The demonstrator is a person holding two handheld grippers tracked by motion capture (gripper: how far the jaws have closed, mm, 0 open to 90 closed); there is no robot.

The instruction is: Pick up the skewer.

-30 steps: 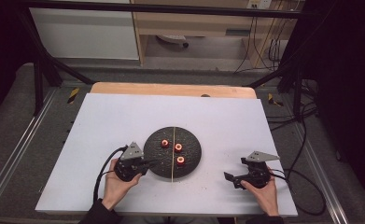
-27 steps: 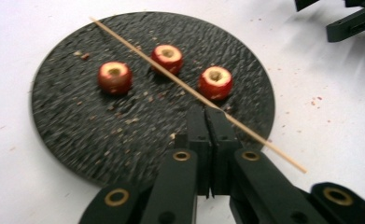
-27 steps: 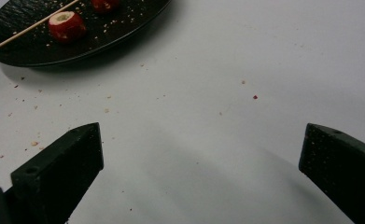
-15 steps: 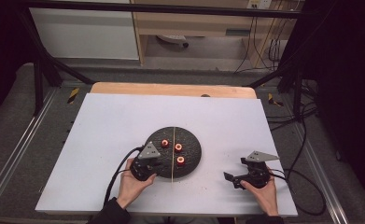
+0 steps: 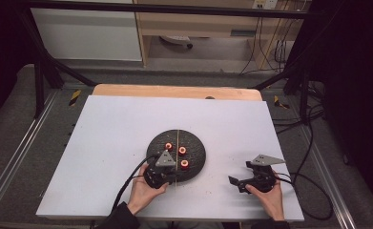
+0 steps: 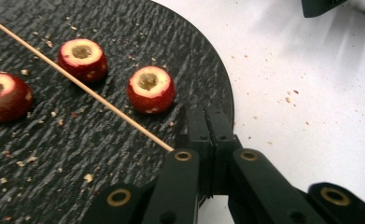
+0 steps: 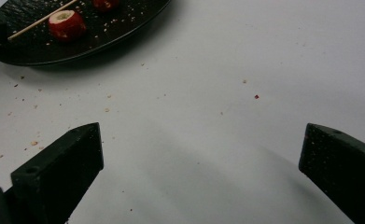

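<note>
Surface: you are working at a white tabletop (image 5: 108, 143) speckled with crumbs, its wooden edge showing along the far side.
Skewer: your thin wooden skewer (image 6: 73, 80) is lying across the middle of the round black slate plate (image 5: 199, 145), running from the far rim toward you; its near end is sitting right at the tips of your left jaws.
Left gripper: you are holding the left gripper (image 6: 207, 122) over the near rim of the plate, jaws pressed fully together; the skewer's end is meeting the side of the closed tips, and whether it is actually pinched cannot be told.
Fruit: three small red cored fruits are standing on the plate; in the left gripper view one (image 6: 150, 89) is sitting just beside the skewer near the jaws, another (image 6: 82, 59) is on the skewer's same side farther off, and the third (image 6: 3, 96) is across the skewer.
Right gripper: you are resting the right gripper (image 7: 201, 158) low over the bare tabletop, well apart from the plate, jaws standing wide with nothing between them.
Hands: your left hand (image 5: 143, 193) and right hand (image 5: 270, 200) are coming in from the near edge.
</note>
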